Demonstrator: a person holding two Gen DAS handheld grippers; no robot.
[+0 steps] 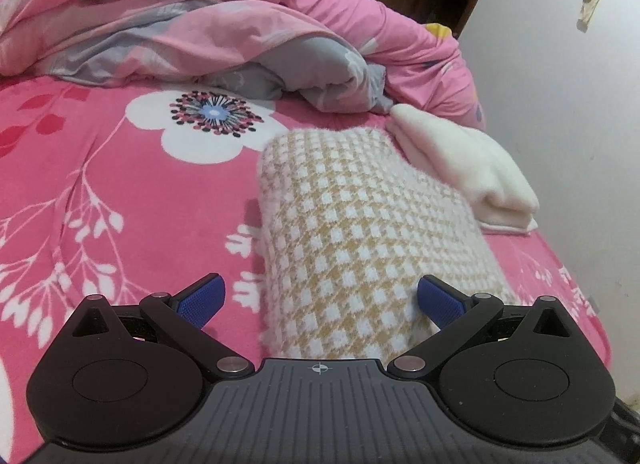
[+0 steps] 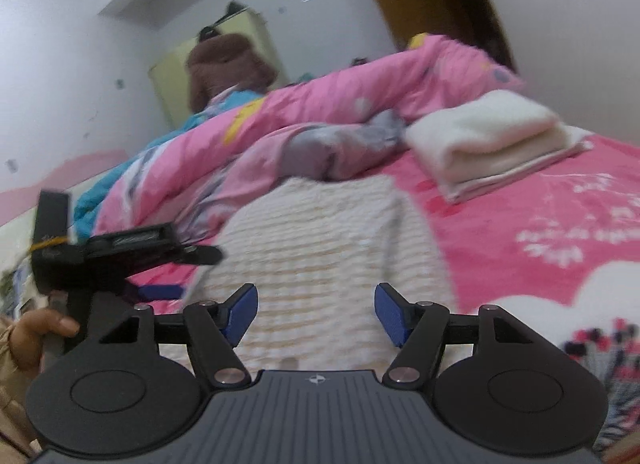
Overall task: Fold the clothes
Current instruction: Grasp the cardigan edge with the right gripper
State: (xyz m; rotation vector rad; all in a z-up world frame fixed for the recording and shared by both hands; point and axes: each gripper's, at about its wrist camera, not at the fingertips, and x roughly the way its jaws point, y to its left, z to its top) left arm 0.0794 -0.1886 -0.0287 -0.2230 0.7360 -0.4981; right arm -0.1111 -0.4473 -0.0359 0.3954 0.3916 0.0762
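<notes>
A folded yellow-and-white checked sweater (image 1: 360,232) lies on the pink flowered bedsheet (image 1: 100,184). My left gripper (image 1: 320,296) is open wide just over its near end. Its left blue pad is above the sheet, and its right blue pad is at the sweater's right side. In the blurred right wrist view the same sweater (image 2: 320,232) lies straight ahead of my right gripper (image 2: 316,306), which is open with nothing pressed between its pads. The left gripper (image 2: 188,272) shows there at the sweater's left edge, held by a hand (image 2: 44,328).
A folded white garment (image 1: 472,172) (image 2: 480,136) lies on the sheet just beyond the sweater. A crumpled pink and grey quilt (image 1: 200,24) (image 2: 320,104) is heaped along the back of the bed. White wall (image 1: 560,104) borders the bed's right side, and a brown furry item (image 2: 228,60) stands behind the quilt.
</notes>
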